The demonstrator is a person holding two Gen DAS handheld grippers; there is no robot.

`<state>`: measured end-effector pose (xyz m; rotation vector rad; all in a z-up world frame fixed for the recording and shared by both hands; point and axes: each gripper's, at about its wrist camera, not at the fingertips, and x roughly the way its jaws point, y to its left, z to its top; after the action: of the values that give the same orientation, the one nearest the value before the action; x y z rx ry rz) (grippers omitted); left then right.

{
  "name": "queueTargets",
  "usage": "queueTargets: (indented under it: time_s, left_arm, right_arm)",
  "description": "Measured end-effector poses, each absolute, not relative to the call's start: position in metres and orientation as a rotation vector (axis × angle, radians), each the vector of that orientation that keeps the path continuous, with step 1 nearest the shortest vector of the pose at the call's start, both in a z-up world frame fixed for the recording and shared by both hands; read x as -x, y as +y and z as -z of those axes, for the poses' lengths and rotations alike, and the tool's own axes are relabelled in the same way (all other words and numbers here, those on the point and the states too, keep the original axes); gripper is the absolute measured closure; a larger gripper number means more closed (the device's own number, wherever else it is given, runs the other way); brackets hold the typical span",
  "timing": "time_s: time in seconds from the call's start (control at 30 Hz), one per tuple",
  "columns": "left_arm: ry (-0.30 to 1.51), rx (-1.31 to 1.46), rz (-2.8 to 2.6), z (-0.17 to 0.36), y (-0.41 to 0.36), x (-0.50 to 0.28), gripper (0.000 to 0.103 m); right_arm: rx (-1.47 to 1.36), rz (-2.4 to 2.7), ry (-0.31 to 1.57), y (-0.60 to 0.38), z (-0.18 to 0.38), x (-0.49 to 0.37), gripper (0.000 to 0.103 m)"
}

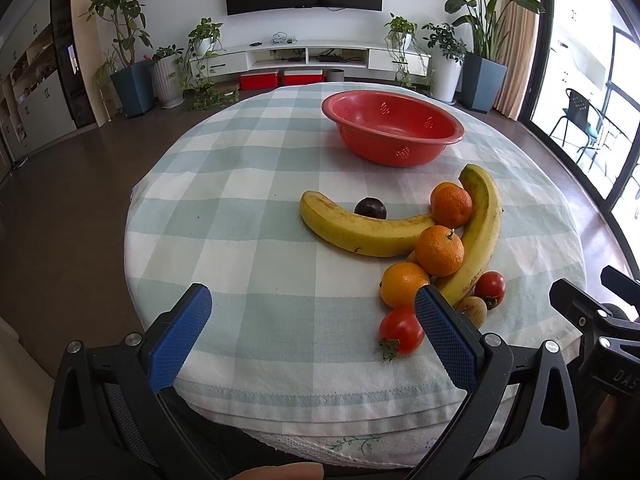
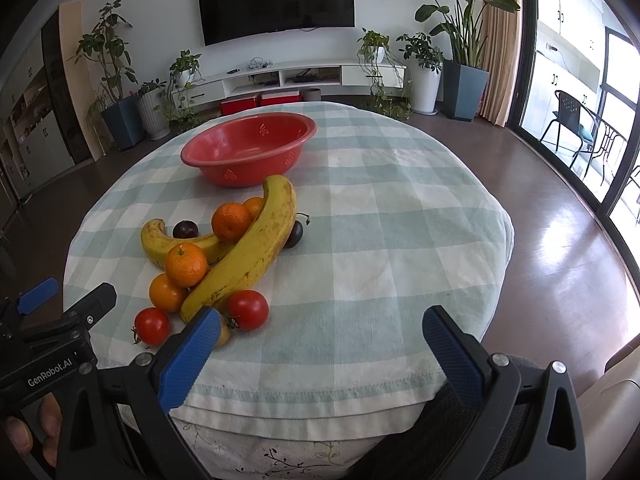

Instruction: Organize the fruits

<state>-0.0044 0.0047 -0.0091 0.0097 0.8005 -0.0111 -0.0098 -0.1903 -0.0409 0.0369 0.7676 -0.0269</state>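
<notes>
Two claws hang wide and empty at the near edge of your counter: the left claw and the right claw. Your fruit pile lies between them: two bananas, oranges, tomatoes and dark plums. The long banana lies across the oranges. The red bowl stands empty beyond the pile.
</notes>
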Motion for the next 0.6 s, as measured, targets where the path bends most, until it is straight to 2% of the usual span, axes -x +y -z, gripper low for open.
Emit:
queueTargets:
  time_s: [0.6]
  left_arm:
    - [0.805,-0.010,0.011,0.0161,0.0044,0.0032,0.000]
  right_arm:
    - [-0.035,0.028,0.773,-0.1894,0.0429,0.0098,0.000]
